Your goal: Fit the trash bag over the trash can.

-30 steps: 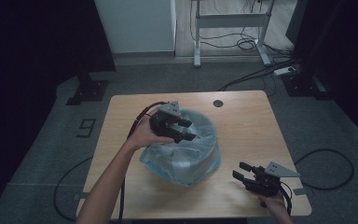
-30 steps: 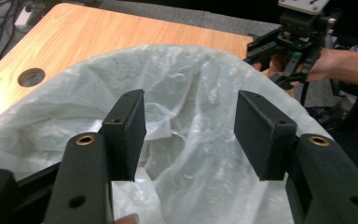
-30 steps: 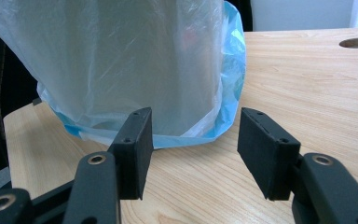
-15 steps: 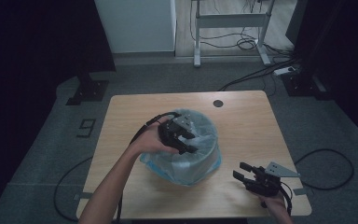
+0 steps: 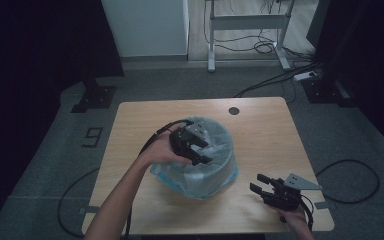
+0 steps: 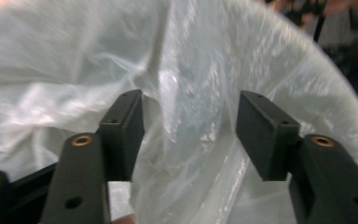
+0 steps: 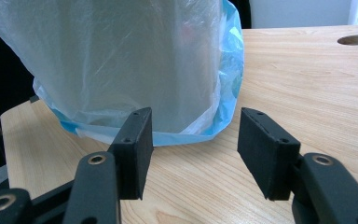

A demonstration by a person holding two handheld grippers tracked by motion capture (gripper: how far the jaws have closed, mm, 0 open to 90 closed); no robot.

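A: Shifted since the earlier frames: the left gripper [image 5: 200, 150] was brought from the far-left rim of the bin [image 5: 200, 165] inward over its mouth, w/ the wrist turned. Its jaws were just being opened wider; the liner bag [image 6: 191, 93] was seen loose between them, not pinched.

B: And the right gripper [image 5: 265, 187]?

A: Kept parked on the table [image 5: 260, 125] near the front-right corner, well apart from the bin. Jaws were stood about half open, nothing held; bare wood was seen between them in the right gripper view, w/ the bag-covered bin wall [image 7: 135, 65] ahead.

B: Why was the left placed there?

A: Prob. so the clear plastic could be pushed down inside and seated; the liner's edge was already folded over the rim, w/ blue-tinted film [image 7: 228, 74] draped down the outside almost to the tabletop. Right was likely held back as a spare, ready for steadying the bin.

B: Where was the bin itself?

A: Upright, roughly mid-table, slightly toward the person's side.

B: Count?

A: 1 bin, 1 liner bag, 2 grippers, 1 table w/ 1 cable hole [image 5: 234, 110] at the far edge.
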